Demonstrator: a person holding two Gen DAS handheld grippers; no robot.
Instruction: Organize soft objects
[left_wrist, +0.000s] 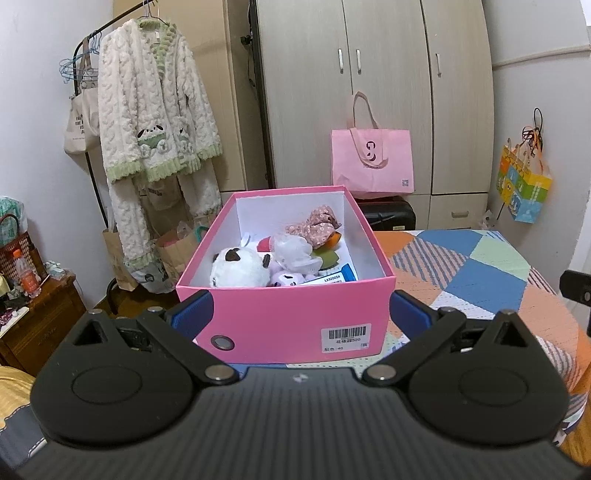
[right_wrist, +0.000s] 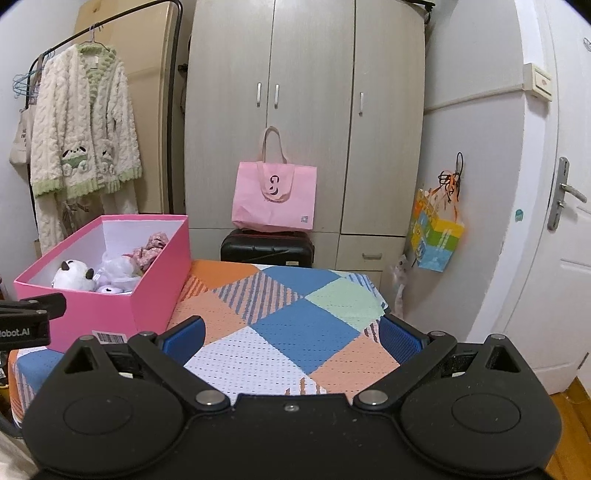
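Observation:
A pink box stands on the patchwork cloth and holds soft toys: a white panda plush, a purple plush, a white mesh pouf and a floral fabric piece. My left gripper is open, its blue pads on either side of the box's near end. My right gripper is open and empty above the cloth, with the box to its left; the panda shows inside.
A wardrobe stands behind, with a pink tote bag on a black suitcase. A clothes rack with a fluffy robe is at the left, above paper bags. A wooden side table is at far left. A door is at right.

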